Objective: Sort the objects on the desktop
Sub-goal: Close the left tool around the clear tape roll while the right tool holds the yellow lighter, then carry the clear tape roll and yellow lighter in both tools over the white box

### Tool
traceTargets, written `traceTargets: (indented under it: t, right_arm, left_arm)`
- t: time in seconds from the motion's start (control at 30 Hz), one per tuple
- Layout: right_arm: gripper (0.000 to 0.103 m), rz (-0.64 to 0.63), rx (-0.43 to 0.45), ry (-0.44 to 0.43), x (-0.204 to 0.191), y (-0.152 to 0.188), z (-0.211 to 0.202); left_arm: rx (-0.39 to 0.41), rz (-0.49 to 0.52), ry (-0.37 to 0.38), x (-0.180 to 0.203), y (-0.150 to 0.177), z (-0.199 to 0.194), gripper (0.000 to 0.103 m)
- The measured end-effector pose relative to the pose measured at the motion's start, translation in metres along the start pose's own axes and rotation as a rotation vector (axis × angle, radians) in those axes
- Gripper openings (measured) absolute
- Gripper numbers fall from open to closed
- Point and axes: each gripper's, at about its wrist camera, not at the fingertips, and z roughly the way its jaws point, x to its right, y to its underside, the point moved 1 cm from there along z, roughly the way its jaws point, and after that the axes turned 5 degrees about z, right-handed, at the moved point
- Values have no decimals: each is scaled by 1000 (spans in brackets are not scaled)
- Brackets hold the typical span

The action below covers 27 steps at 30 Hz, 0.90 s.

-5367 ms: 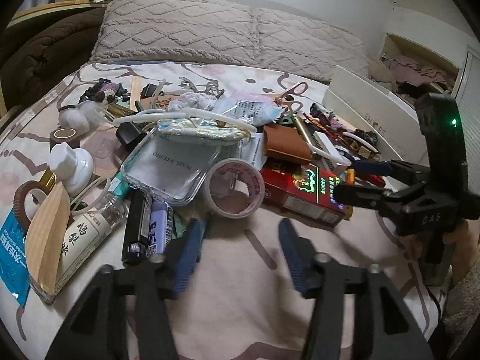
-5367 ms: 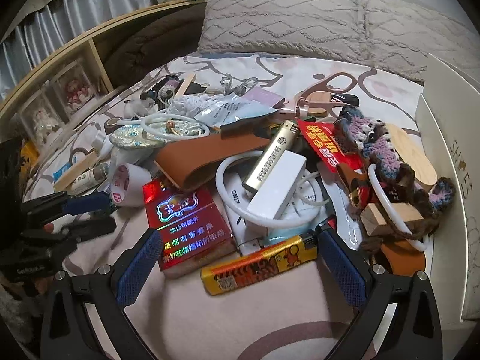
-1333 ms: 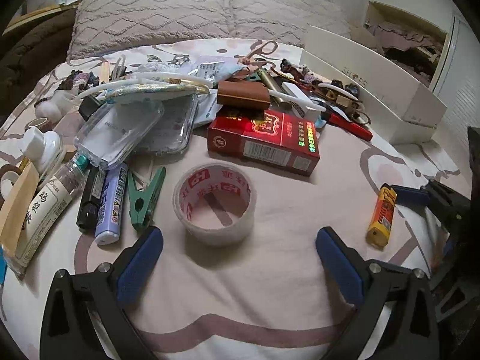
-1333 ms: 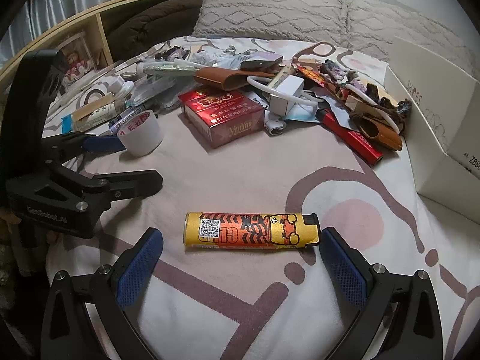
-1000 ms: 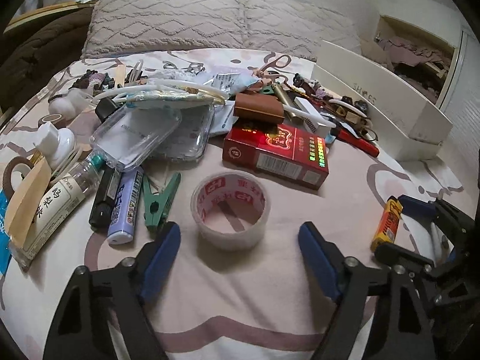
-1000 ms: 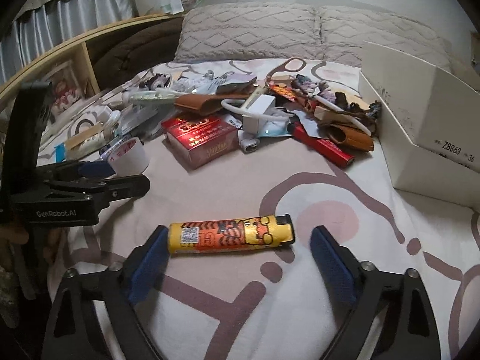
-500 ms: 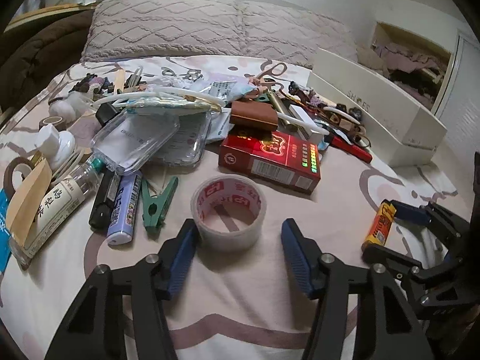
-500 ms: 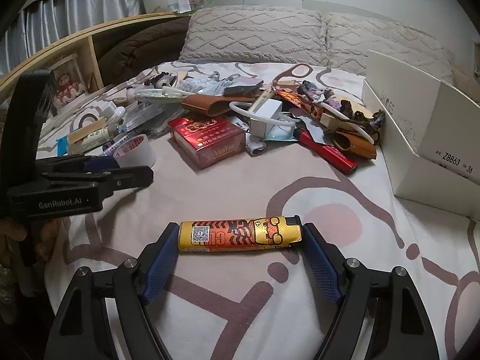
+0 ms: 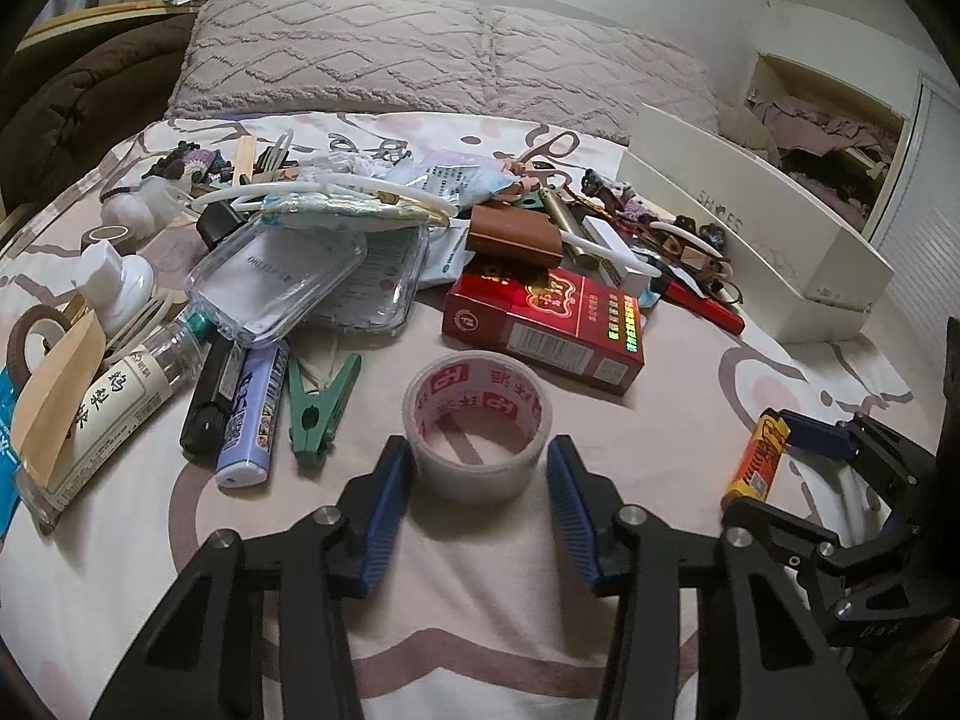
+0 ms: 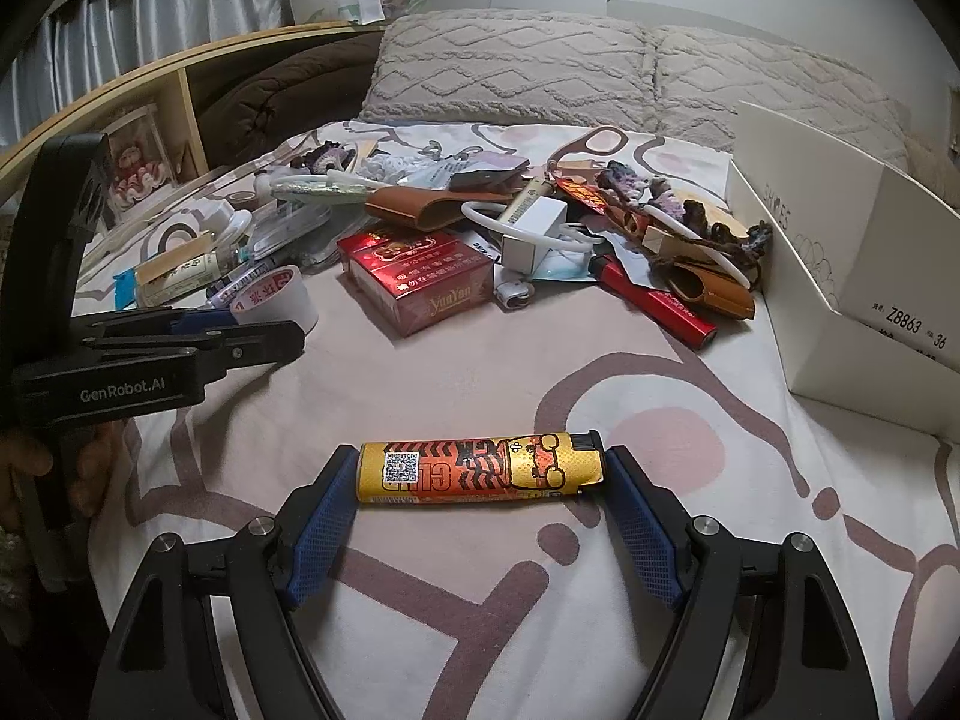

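Two grippers work over the patterned bed sheet (image 10: 456,372): the left gripper (image 9: 480,468) has its ribbed blue pads touching either side of a round, translucent roll of tape (image 9: 477,423) printed in red, while the right gripper (image 10: 480,483) is clamped end to end on a glossy yellow lighter (image 10: 477,471) with a tiger print. Both have narrowed from wide apart a second ago. A shiny red carton (image 9: 543,324) lies just beyond the tape.
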Motion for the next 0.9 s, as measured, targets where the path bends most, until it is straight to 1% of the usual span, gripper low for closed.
traceTargets:
  t: [0.2, 0.5, 0.67, 0.8, 0.9]
  right_arm:
    - [81, -4, 19, 3, -1, 0, -3]
    - [81, 4, 20, 4, 2, 0, -4]
    - [81, 7, 34, 8, 1, -1, -11]
    - [81, 22, 39, 17, 1, 2, -16]
    - [81, 51, 41, 20, 3, 5, -20]
  left_arm:
    - [20, 8, 4, 1, 0, -3, 44]
    - [39, 27, 21, 6, -1, -8, 44]
    - [52, 29, 50, 12, -1, -14, 44]
    - [46, 22, 66, 22, 6, -19, 44]
    - [38, 37, 72, 31, 13, -21, 44]
